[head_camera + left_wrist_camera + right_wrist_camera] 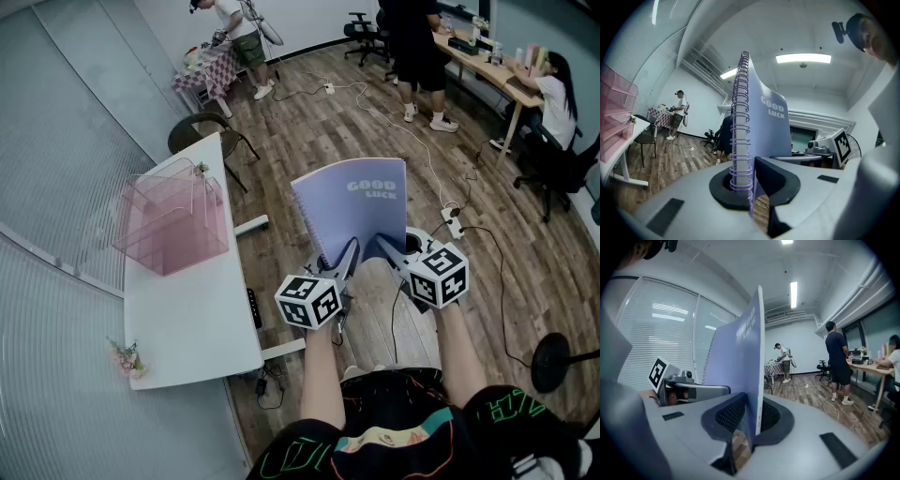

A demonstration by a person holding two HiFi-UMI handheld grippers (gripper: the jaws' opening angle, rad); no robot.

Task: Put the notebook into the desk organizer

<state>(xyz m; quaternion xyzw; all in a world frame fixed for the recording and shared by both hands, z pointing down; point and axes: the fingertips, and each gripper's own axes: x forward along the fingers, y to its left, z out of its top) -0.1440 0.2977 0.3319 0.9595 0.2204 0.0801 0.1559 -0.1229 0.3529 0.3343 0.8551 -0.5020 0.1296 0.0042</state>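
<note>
Wide wooden floor all around, with lots of open room; white table off to the left, its long edge turned toward the notebook. On the table, toward the far end, pink desk organizer; open at the top, so a way in from above. Purple notebook up in the air over the floor, not yet in the organizer and well apart from it; held upright, likely so as to slide down thin edge first into a slot. Clenched on one bottom corner, right at the wire spine: left gripper; clamped on the other bottom corner, at the loose page edge: right gripper; two grips probably to stop flopping and twisting. Clear way across, it seems; only the table edge and the organizer's near rim to get over. Small flower bunch at the table's near corner, out of the path.
</note>
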